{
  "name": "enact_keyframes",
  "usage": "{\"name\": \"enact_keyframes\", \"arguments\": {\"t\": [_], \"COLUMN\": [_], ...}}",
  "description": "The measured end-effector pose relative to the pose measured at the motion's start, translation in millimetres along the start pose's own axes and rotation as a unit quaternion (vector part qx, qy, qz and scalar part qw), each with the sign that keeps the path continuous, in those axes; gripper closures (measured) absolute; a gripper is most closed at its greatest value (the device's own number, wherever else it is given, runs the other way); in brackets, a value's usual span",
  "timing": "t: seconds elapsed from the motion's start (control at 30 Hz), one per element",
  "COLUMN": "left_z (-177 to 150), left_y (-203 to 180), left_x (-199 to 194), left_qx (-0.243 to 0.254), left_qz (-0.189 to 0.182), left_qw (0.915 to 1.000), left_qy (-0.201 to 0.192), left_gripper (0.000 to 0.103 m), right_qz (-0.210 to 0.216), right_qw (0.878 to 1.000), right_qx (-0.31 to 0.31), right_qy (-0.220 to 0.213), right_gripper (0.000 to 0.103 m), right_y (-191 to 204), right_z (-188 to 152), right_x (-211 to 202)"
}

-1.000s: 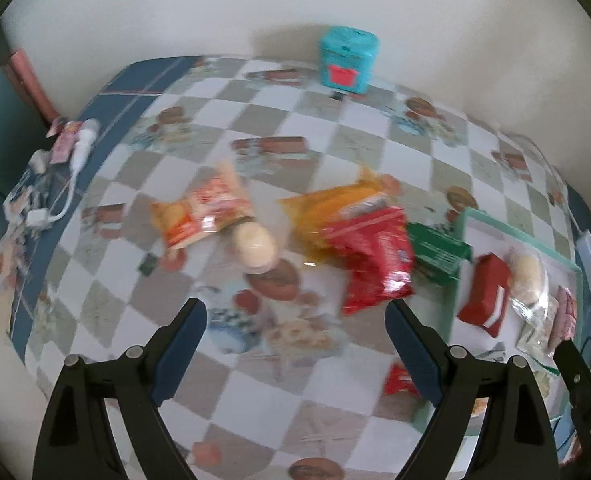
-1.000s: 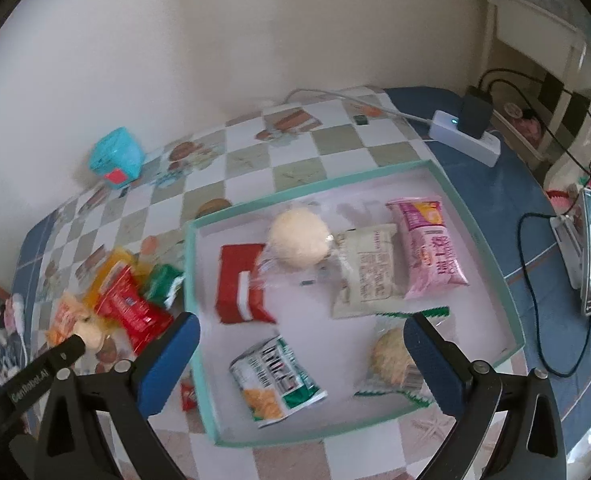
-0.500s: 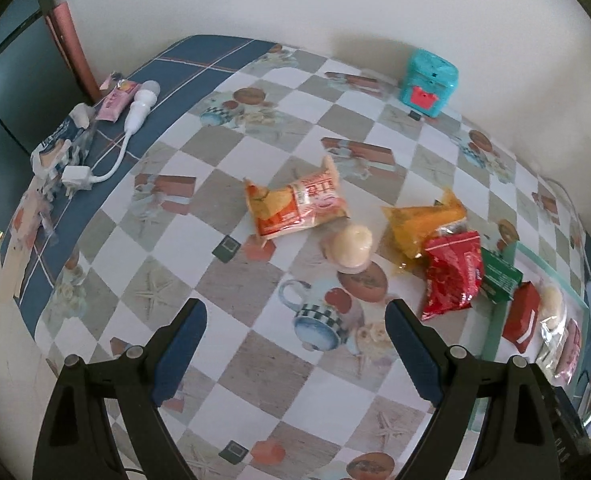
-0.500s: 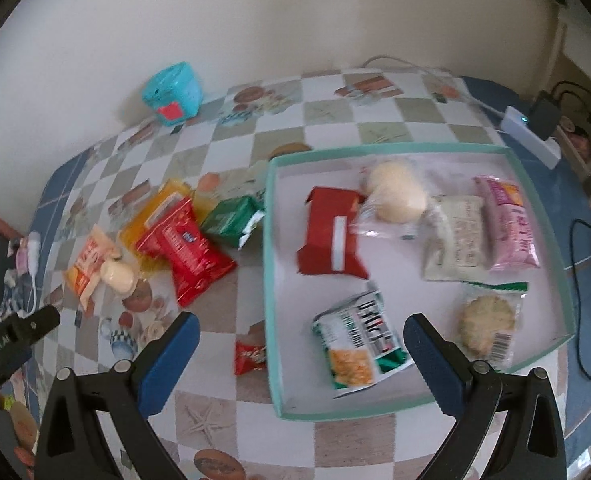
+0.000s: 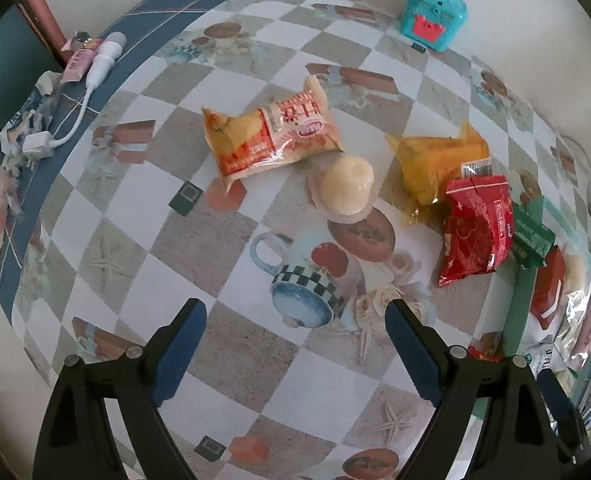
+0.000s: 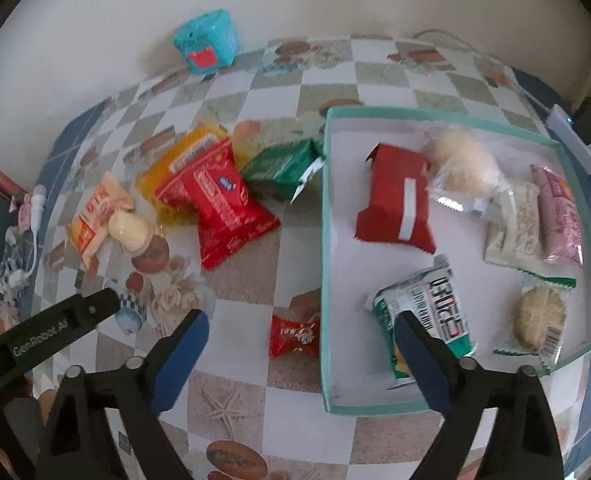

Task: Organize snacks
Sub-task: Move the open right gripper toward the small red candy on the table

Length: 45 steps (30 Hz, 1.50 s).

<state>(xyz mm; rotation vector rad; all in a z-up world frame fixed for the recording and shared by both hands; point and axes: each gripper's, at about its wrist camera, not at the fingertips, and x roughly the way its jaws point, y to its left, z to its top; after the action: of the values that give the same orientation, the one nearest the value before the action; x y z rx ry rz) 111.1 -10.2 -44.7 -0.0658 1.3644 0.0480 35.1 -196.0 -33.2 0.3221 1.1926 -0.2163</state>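
Loose snacks lie on the checked tablecloth: an orange-and-white packet [image 5: 271,136], a pale round jelly cup [image 5: 345,190], a yellow bag [image 5: 439,160], a red bag [image 5: 475,232] and a green packet [image 5: 529,236]. My left gripper [image 5: 295,344] hangs open above the cloth below the jelly cup, holding nothing. In the right wrist view a small red candy [image 6: 295,334] lies beside the teal-rimmed tray [image 6: 324,248], which holds several packets. My right gripper [image 6: 301,344] stands over that candy, its jaws closing with the candy between them, pads not touching it.
A teal cube-shaped box [image 5: 433,16] stands by the wall. A white charger and cable [image 5: 67,120] lie on the blue edge at the left. A white power strip [image 6: 571,136] sits beyond the tray's far right corner. The left gripper's black body [image 6: 47,336] shows in the right wrist view.
Both grippers have sunk nearer the table. The left view has slid left onto the loose snacks. The right view has slid left from over the tray to the small red candy.
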Motion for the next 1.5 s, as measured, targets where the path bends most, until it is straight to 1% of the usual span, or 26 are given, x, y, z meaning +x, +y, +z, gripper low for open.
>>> {"name": "enact_keyframes", "arguments": {"t": [0.07,0.1,0.17,0.2,0.3,0.43,0.5,0.6,0.7,0.8,0.9,1.03,1.23,1.37,1.5], "left_z": [-0.7,-0.7,-2.3,-2.7,-1.7,1.4,2.7,4.5,5.8,6.5,5.7,9.0,11.2,10.2,10.2], "left_y": [-1.6,-3.5,-4.8,-5.5,-0.3,10.8,15.9,24.6,35.4,42.7,48.8,53.0,60.4,59.5,57.9], "left_x": [3.5,5.7,11.3,14.7,21.0,13.9,11.0,9.3,7.8,4.3,-0.4,-5.5,-11.1,-8.3,-2.8], "left_qx": [0.002,0.003,0.005,0.006,-0.001,-0.019,-0.026,-0.037,-0.044,-0.051,-0.051,-0.057,-0.062,-0.064,-0.065], "left_qz": [0.002,0.004,0.009,0.01,0.008,0.01,0.005,-0.005,-0.012,-0.021,-0.024,-0.032,-0.038,-0.041,-0.042], "left_qw": [1.0,1.0,0.9998,0.9997,0.9995,0.9997,0.9996,0.9993,0.9989,0.9985,0.9984,0.9978,0.9973,0.9971,0.997], "left_qy": [0.005,0.007,0.015,0.02,0.031,0.015,0.011,0.01,0.009,0.004,-0.003,-0.005,-0.008,-0.006,-0.005], "left_gripper": [0.012,0.012,0.012,0.012,0.012,0.012,0.012,0.012,0.012,0.012,0.012,0.012,0.012,0.012,0.012], "right_qz": [-0.004,-0.005,-0.002,-0.001,0.0,0.002,0.007,0.012,0.009,0.003,-0.004,-0.019,-0.042,-0.036,-0.025], "right_qw": [1.0,1.0,1.0,1.0,1.0,1.0,1.0,0.999,0.999,0.998,0.998,0.998,0.996,0.996,0.995], "right_qx": [-0.006,-0.008,-0.01,-0.01,-0.014,-0.023,-0.027,-0.038,-0.048,-0.056,-0.061,-0.06,-0.071,-0.077,-0.081], "right_qy": [0.004,0.006,0.012,0.013,0.016,0.008,0.004,0.004,0.003,0.01,0.021,0.026,0.029,0.038,0.048], "right_gripper": [0.011,0.014,0.017,0.02,0.021,0.021,0.021,0.025,0.033,0.034,0.041,0.044,0.044,0.044,0.046], "right_y": [2.3,2.9,3.7,4.0,5.6,11.0,14.9,22.1,29.1,33.9,34.4,32.6,40.3,47.3,53.6], "right_z": [-0.9,-1.3,-1.4,-1.5,-1.6,-1.0,-0.8,-2.0,-3.6,-5.9,-8.4,-8.8,-7.9,-9.0,-13.1], "right_x": [3.6,4.9,7.8,8.6,9.7,4.7,1.9,1.3,2.1,7.3,14.3,20.7,29.4,34.1,37.6]}}
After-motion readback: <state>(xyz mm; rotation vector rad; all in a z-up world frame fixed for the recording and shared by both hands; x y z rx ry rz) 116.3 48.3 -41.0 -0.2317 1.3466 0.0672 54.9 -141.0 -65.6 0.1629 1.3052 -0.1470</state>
